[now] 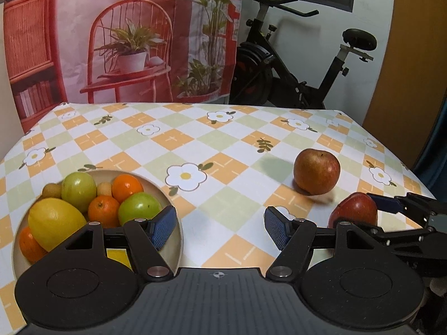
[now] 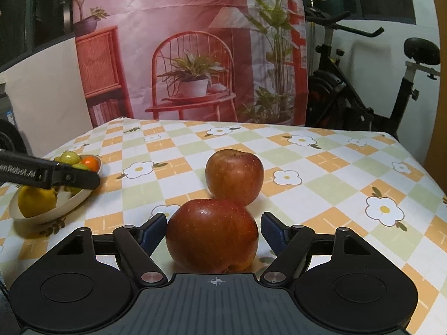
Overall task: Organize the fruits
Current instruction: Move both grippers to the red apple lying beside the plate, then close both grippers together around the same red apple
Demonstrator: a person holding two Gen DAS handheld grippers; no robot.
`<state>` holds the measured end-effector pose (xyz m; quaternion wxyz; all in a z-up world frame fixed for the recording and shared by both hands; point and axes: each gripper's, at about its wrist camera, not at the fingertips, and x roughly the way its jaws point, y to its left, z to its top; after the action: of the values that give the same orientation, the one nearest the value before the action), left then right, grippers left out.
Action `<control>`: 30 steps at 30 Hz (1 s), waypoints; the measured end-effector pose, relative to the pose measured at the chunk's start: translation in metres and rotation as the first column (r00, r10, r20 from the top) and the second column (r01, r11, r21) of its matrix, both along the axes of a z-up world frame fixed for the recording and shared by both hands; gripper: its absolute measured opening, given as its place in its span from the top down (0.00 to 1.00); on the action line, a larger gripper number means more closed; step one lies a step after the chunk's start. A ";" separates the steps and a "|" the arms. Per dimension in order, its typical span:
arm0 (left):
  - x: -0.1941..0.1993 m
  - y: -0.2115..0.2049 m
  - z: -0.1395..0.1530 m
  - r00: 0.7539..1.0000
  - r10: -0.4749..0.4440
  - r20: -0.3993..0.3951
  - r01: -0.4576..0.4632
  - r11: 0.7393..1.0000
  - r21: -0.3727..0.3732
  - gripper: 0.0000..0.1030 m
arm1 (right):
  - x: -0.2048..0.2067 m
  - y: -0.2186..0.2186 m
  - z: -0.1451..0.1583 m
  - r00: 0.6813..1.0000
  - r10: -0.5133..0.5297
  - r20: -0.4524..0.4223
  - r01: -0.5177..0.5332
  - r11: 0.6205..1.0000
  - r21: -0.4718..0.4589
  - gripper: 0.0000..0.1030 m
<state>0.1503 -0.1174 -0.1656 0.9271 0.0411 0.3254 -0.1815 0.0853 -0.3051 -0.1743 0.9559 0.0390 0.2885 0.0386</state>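
Right wrist view, red apple [image 2: 211, 236] on tablecloth between parted right gripper [image 2: 213, 233] pads, untouched.

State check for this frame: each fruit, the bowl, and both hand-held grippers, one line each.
Near apple: on the table, between the right hand-held gripper's open pads, visible gaps both sides.
Far apple: upright on the tablecloth, free.
Bowl: full of fruit.
Left hand-held gripper: open, empty.
Right hand-held gripper: open, not gripping.
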 end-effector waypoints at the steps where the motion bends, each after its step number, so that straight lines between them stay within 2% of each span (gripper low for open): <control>1: 0.000 0.001 -0.001 1.000 0.003 -0.003 -0.003 1.000 -0.003 0.30 | 0.001 0.000 0.000 1.000 -0.001 0.000 0.001 1.000 0.000 0.31; 16: -0.009 0.006 -0.004 1.000 0.003 -0.006 -0.003 1.000 -0.021 0.30 | 0.014 0.000 0.007 0.997 -0.030 -0.076 0.034 0.998 0.054 0.31; 21: -0.011 0.006 -0.003 1.000 0.002 -0.004 -0.003 1.000 -0.031 0.30 | 0.021 0.000 0.007 0.990 -0.053 -0.132 0.058 0.998 0.029 0.32; 23: -0.011 0.007 -0.003 1.000 0.003 -0.004 -0.003 0.999 -0.035 0.30 | 0.021 0.000 0.006 0.986 -0.048 -0.159 0.055 0.998 0.043 0.35; 30: -0.011 0.008 -0.004 1.000 0.005 -0.004 -0.006 0.999 -0.043 0.30 | 0.021 0.007 0.009 0.984 -0.039 -0.171 0.041 0.999 0.007 0.36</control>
<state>0.1390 -0.1099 -0.1699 0.9277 0.0197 0.3231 -0.1860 0.1063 -0.2976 -0.1655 0.9280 0.0528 0.3683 0.0174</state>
